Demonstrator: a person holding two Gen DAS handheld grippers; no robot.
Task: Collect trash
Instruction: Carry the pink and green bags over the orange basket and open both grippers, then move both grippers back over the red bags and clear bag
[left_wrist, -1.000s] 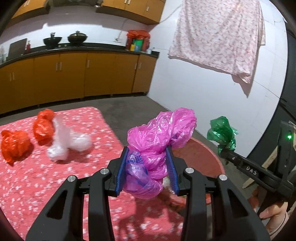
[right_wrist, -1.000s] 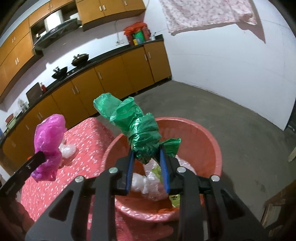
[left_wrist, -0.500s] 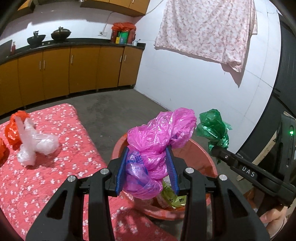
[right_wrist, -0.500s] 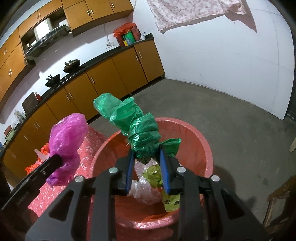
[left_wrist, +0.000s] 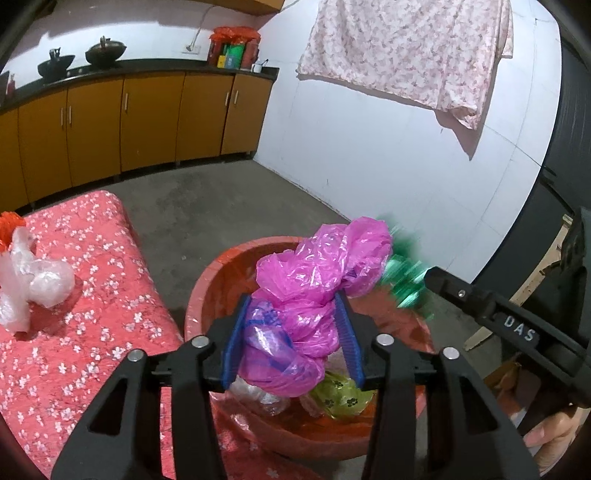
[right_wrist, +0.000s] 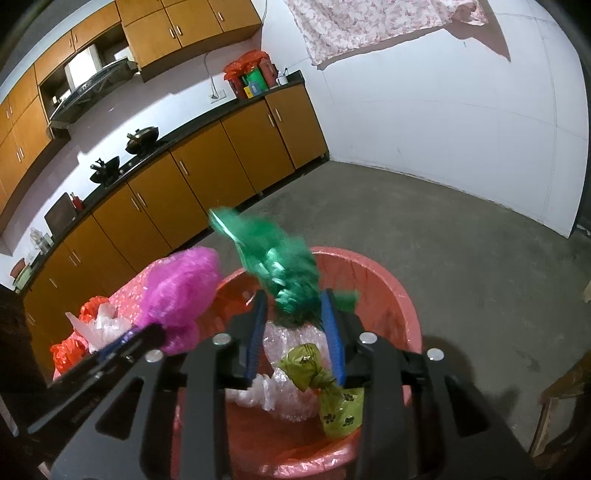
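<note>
Left tool (left_wrist: 291, 343) is clamped on the pink bag (left_wrist: 317, 291), which we hold over the red bin (left_wrist: 207, 280). Right tool (right_wrist: 295, 336) has its blue pads spread; the green bag (right_wrist: 280, 269) sits between and above them, blurred, so we judge it is being let go over the bin, though we cannot tell whether a pad touches it.

Bin already holds a clear bag (right_wrist: 291, 347) and an olive bag (right_wrist: 332, 391). On the surface (left_wrist: 92, 332), with its floral pink cover, a white bag (left_wrist: 37, 284) lies left of the bin beside an orange bag (left_wrist: 11, 225), so more pickups are probably left.

Handling: we take these for thin crumpled plastic, very light, soft, a bit slippery, not fragile. Pads should squeeze the bunched middle or knot, not a loose flap, which would slide out. Light film may cling to a pad on release, so we would open wide over the bin.
</note>
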